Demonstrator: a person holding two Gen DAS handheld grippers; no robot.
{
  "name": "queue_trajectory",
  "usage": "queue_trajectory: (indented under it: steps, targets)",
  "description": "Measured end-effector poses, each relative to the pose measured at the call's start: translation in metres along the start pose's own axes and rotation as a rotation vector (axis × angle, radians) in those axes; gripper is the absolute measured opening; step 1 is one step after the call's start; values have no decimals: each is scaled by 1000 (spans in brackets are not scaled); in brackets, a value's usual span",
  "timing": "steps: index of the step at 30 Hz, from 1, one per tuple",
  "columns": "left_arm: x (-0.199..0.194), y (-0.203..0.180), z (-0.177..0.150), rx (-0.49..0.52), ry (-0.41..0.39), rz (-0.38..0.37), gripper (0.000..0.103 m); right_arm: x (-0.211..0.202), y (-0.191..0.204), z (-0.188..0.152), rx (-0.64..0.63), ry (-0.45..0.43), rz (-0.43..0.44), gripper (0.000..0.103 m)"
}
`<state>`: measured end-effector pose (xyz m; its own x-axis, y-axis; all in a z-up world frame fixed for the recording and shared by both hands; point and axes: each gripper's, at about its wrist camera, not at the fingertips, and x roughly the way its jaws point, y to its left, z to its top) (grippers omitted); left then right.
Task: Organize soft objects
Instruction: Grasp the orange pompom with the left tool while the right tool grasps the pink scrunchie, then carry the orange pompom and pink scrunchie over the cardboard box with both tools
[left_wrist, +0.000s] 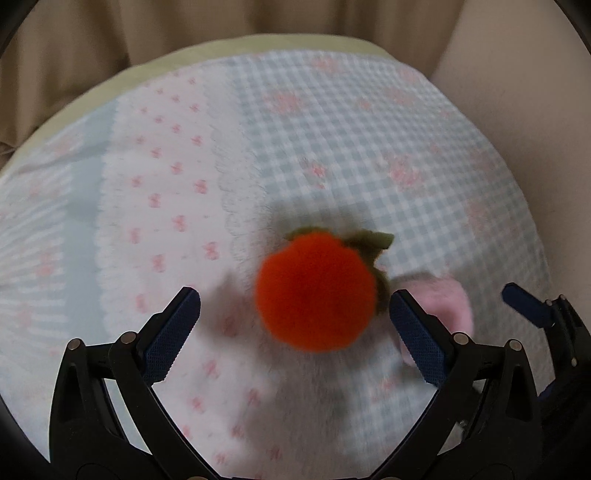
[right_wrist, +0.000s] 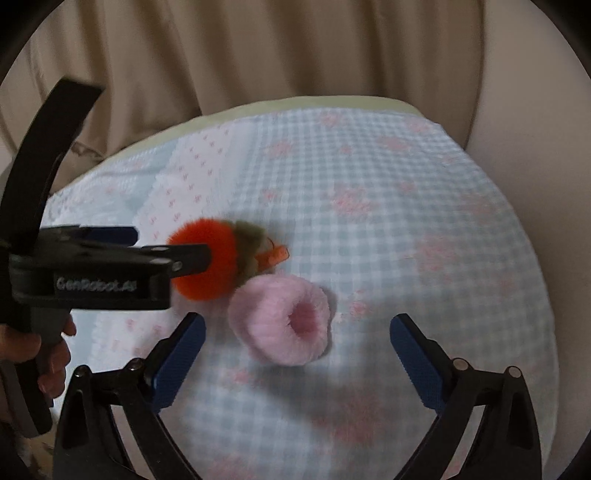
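An orange plush fruit (left_wrist: 317, 290) with green felt leaves (left_wrist: 369, 242) is lying on the patterned cloth (left_wrist: 332, 147), its image blurred in both views. Just beside the fruit, on the side away from the left gripper's handle, a pink fluffy ring (right_wrist: 282, 319) is resting on the same cloth, its outer edge touching or nearly touching the fruit; which of the two cannot be told. A small orange tab (right_wrist: 277, 254) is projecting from the fruit's leafy end.

The left gripper (left_wrist: 295, 317) is standing released, its blue-padded fingers (left_wrist: 173, 332) spread wide to either side of the fruit without touching it. In the right wrist view the same tool (right_wrist: 110, 266) is reaching in sideways toward the fruit, with a hand (right_wrist: 48, 354) wrapping its handle.

The right gripper (right_wrist: 297, 354) is likewise standing released, its fingers (right_wrist: 417, 365) flanking the pink ring with clear gaps on both sides.

Beyond the fruit, the cloth is ending at a pale green edge (left_wrist: 258, 46), and beige curtain folds (right_wrist: 295, 55) are hanging behind it.
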<state>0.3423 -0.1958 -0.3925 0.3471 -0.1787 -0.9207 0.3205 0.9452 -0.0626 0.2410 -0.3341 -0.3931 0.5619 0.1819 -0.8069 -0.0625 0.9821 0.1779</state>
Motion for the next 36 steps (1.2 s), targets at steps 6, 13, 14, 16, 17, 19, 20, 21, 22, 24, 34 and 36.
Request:
queue_trajectory:
  steps: [6,13,14,16,17,19,20,21,22,24,34,36]
  targets:
    - [37,-6,-4,14,19,-22,76,35,0,-10,-66,-25,5,90]
    - [42,-1,-5,-19,-14,-65,39,53,12,-8,-158,-49,38,59]
    - [41,-1,-6,-17,-16,-67,38,55,14,-7,-169,-45,47,52]
    - [40,-1,-7,-11,-15,-69,37,59,19,-6,-191,-34,56,48]
    - [40,0,-6,-11,-13,-68,36,60,20,-6,-195,-34,54,43]
    - [36,2,-7,-15,-13,-68,36,59,19,-5,-186,-31,58,37]
    - [35,2,-6,-16,-13,-67,36,59,19,-6,-181,-31,59,35]
    - [32,3,-7,-19,-15,-67,36,57,17,-4,-172,-29,62,34]
    - [30,2,-7,-21,-16,-67,36,56,16,-4,-165,-28,65,33]
    - [24,4,-7,-26,-19,-66,36,53,16,-1,-160,-29,63,32]
    - [-31,5,0,-44,-64,-59,36,6,16,21,-117,-74,49,32]
    - [-48,7,0,-47,-79,-55,36,-8,17,27,-106,-87,50,32]
